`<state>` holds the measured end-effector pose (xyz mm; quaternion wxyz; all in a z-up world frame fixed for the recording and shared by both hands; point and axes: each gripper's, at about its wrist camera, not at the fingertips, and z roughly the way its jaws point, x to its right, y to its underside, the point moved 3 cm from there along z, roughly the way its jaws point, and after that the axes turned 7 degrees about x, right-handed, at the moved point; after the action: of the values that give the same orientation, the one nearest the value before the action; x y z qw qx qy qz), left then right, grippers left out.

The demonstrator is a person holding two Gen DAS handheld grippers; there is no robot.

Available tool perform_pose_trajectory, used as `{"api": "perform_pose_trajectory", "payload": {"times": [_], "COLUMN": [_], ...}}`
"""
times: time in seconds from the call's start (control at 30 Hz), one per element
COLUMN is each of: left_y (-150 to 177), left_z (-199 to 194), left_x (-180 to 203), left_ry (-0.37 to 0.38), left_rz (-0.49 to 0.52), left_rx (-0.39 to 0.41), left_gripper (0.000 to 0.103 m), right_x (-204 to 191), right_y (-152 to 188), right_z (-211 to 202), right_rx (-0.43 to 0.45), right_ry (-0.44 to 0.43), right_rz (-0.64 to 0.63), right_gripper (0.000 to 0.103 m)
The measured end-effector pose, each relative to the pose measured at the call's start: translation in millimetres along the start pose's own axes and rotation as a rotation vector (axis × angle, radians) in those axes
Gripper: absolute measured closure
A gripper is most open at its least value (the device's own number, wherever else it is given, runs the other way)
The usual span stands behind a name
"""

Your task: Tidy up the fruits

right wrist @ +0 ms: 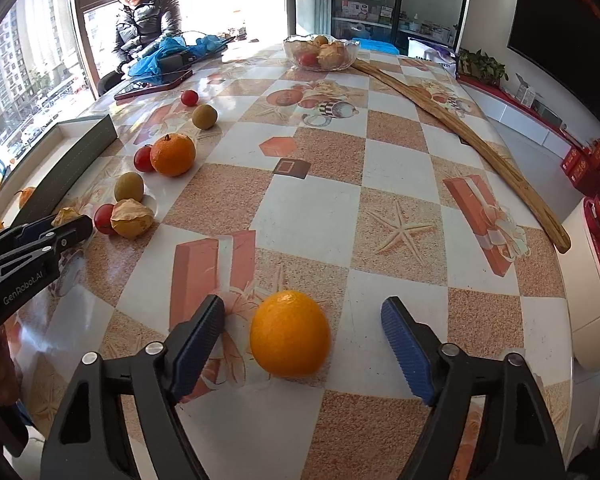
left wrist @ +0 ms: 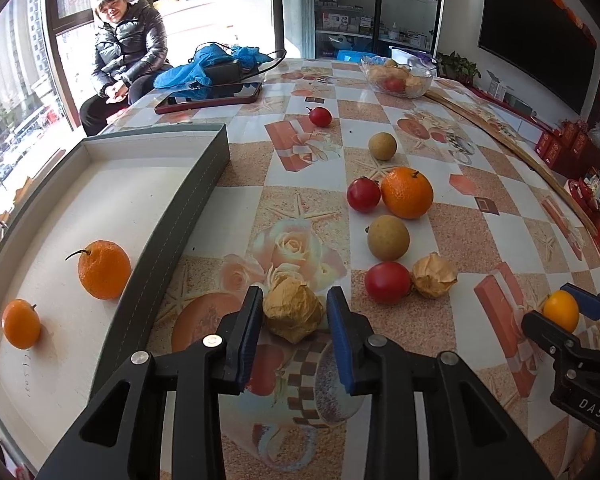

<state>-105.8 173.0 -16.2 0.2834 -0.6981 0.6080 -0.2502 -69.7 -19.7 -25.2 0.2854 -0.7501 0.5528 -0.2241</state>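
My left gripper (left wrist: pixel 294 312) is open around a papery husked fruit (left wrist: pixel 294 314) on the table, a finger on each side, a small gap showing. A grey tray (left wrist: pixel 204 184) to its left holds two oranges (left wrist: pixel 104 270) (left wrist: pixel 21 324). My right gripper (right wrist: pixel 302 320) is open wide around an orange (right wrist: pixel 290 334) resting on the table; it also shows in the left wrist view (left wrist: pixel 560 310). Loose fruits lie in a row: red tomatoes (left wrist: pixel 387 282), brown round fruits (left wrist: pixel 388 238), a large orange (left wrist: pixel 407 192) and another husked fruit (left wrist: pixel 434 276).
A glass bowl (right wrist: pixel 320 52) of fruit stands at the table's far side. A long wooden stick (right wrist: pixel 460 128) lies along the right edge. A phone (left wrist: pixel 210 98) and blue bags (left wrist: pixel 204 66) lie at the far left. A person (left wrist: pixel 126 48) sits by the window.
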Motion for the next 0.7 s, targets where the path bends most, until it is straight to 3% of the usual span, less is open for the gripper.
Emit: {"api": "perform_pose_trajectory", "payload": {"times": [0.07,0.27,0.47,0.7], "left_y": [0,7,8,-6], "left_z": [-2,-16,-25,-44], "left_x": [-4,-16,-19,-25], "left_ry": [0.032,0.138,0.162,0.168], "left_rz": [-0.009,-0.076,-0.083,-0.081], "left_rx": [-0.018,-0.049,-0.067,-0.035], "left_gripper": [0.076,0.076,0.076,0.076], "right_x": [-6,-15,-14,-12], "right_y": [-2,2,3,-5], "right_z": [-3,-8,-13,-11], "right_rx": [-0.004,-0.025,-0.06,-0.106], "right_ry": [-0.012,-0.05,-0.1,-0.163], "right_rz": [-0.016,-0.012,0.039,0.13], "right_gripper": [0.068,0.068,0.068,0.068]}}
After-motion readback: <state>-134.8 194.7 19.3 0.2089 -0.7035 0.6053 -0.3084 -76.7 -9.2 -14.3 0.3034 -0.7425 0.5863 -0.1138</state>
